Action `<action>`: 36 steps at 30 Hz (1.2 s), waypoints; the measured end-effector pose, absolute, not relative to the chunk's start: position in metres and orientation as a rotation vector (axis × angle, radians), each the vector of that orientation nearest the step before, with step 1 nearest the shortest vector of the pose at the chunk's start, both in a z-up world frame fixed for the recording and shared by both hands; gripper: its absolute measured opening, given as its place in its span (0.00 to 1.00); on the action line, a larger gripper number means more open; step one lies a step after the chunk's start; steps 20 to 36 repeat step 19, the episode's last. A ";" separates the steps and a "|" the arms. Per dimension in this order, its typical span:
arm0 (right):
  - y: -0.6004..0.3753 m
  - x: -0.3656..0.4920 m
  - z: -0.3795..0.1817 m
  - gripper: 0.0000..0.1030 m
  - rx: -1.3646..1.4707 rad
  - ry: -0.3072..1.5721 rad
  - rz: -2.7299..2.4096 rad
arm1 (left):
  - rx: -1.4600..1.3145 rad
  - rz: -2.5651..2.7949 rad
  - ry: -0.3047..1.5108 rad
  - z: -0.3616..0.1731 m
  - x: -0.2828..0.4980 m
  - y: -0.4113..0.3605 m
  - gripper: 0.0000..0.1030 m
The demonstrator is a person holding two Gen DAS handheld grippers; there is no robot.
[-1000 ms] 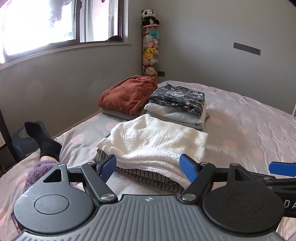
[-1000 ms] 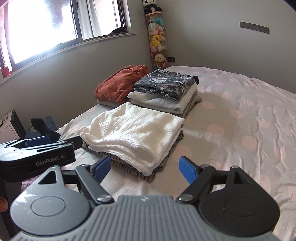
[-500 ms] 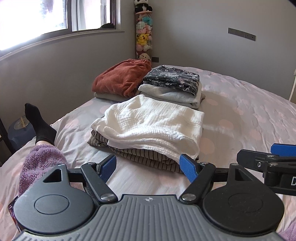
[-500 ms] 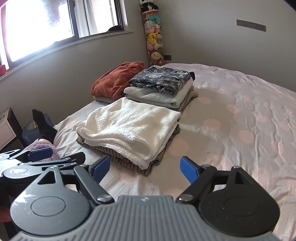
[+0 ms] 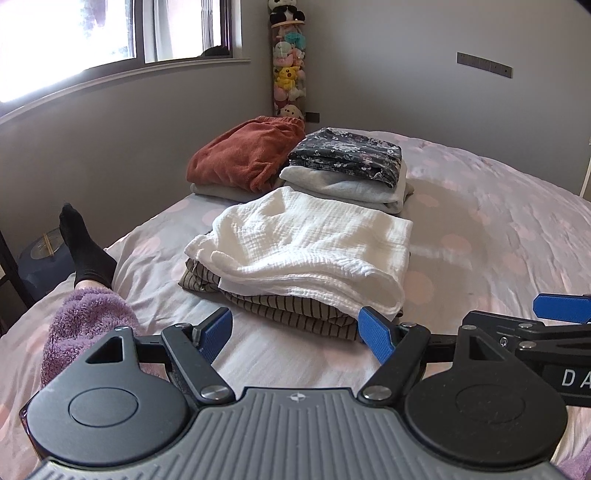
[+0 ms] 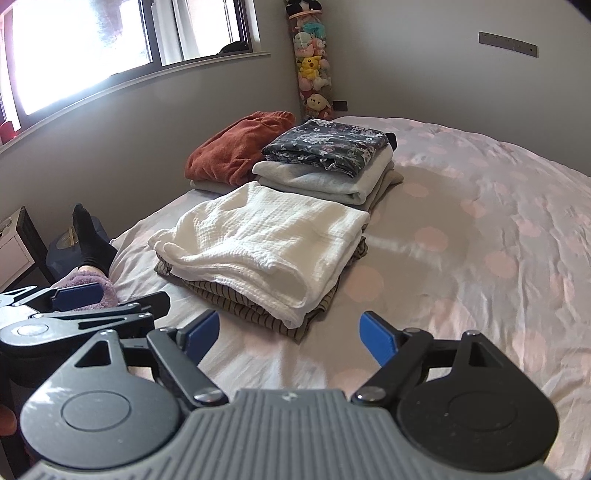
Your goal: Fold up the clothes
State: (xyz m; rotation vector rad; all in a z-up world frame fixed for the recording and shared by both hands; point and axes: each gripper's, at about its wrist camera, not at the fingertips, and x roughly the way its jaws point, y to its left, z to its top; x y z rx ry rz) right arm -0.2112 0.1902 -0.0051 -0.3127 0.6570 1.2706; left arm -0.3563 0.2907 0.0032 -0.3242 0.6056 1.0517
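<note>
Across the bed [image 5: 498, 229] lie three folded stacks near its left edge: a white top [image 5: 306, 247] over a striped one [image 5: 288, 314] nearest, a floral piece [image 5: 347, 153] on grey behind, a rust pile [image 5: 243, 155] beside that. Both grippers, left [image 5: 295, 332] and right [image 6: 288, 332], hover before the nearest stack with jaws spread, empty.

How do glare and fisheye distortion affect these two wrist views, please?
Left wrist view: the window is blown out to white and the sill bows into a curve. Right wrist view: the window glares just as hard, its light streaking the bedspread, and the frame corners go dark; the white garment stays sharp.
</note>
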 end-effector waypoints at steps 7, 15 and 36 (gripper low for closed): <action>0.190 -0.214 -0.005 0.83 -0.319 0.651 1.279 | -0.322 1.053 0.603 0.004 -0.356 0.291 0.72; 0.192 -0.216 -0.006 0.83 -0.322 0.654 1.283 | -0.321 1.055 0.599 0.005 -0.356 0.291 0.72; 0.191 -0.217 -0.006 0.83 -0.322 0.652 1.284 | -0.304 1.065 0.590 0.006 -0.356 0.289 0.72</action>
